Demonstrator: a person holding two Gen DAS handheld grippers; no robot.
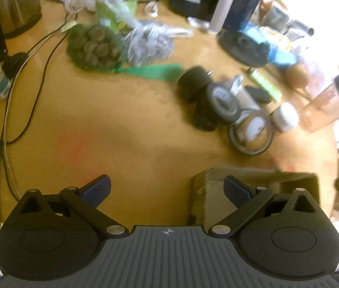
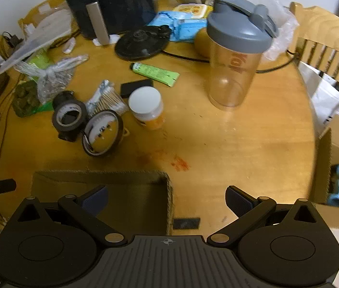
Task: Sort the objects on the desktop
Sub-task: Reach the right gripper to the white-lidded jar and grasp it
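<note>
Beyond the cardboard box [image 2: 102, 192], right tool [image 2: 167, 198] spread wide over bench [image 2: 241, 139], shaker bottle [image 2: 236, 55] sharp; left tool [image 1: 167, 189] likewise apart, kettle [image 1: 13, 2] shown only there.

- On your worktop [image 2: 241, 144] an open box [image 2: 102, 192] sits nearest you, left of centre in the right wrist view.
- Beyond the box, two tape rolls [image 2: 69, 116] lean together; the pill jar [image 2: 146, 108] stands just right of them.
- A bag of cotton swabs [image 2: 105, 98] lies behind the rolls, with a small flat block [image 2: 137, 86] just right of it and a tube [image 2: 155, 72] farther back.
- The shaker bottle [image 2: 235, 50] stands upright, well right of the jar.
- A round kettle base [image 2: 140, 43] lies behind the tube, before the air fryer [image 2: 111, 2].
- The kettle [image 1: 13, 2] stands far left in the left wrist view.
</note>
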